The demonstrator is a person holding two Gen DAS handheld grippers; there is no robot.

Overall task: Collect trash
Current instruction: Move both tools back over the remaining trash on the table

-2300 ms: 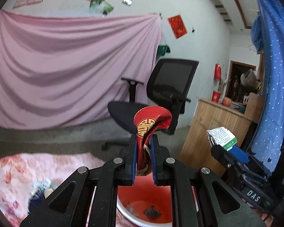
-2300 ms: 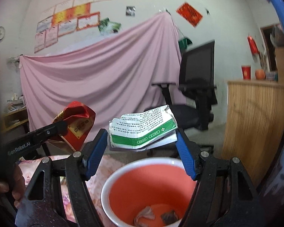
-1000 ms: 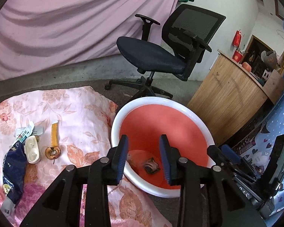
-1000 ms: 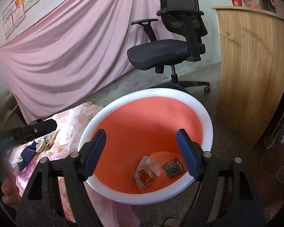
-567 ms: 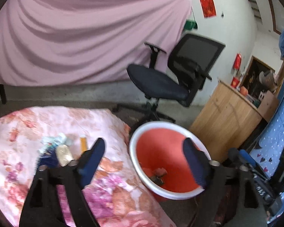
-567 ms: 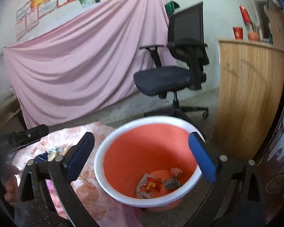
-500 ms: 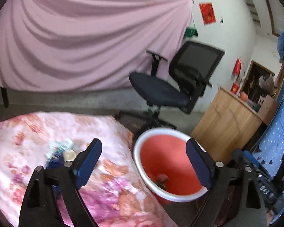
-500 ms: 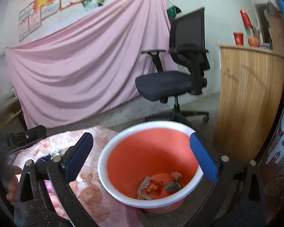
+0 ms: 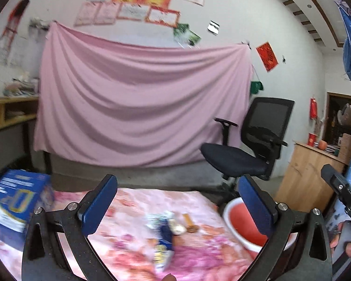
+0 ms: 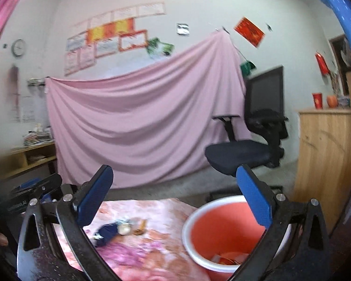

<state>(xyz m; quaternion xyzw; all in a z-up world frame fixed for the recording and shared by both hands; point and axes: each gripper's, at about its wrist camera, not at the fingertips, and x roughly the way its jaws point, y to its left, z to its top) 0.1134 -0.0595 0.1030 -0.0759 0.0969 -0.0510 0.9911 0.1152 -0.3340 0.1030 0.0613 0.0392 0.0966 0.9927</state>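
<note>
Each hand-held gripper (image 9: 177, 201) (image 10: 175, 199) has black angular arms, silver screws and 2 blue pads (image 9: 100, 204).

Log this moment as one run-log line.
left gripper: opening, empty | right gripper: open, empty | bucket: holds trash | floral cloth: wrappers remain

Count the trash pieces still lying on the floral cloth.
3 that I can make out, clustered mid-cloth: a dark blue wrapper, a pale rounded piece beside it, and an orange-brown strip nearest the red bin. Blur may hide smaller scraps.
</note>
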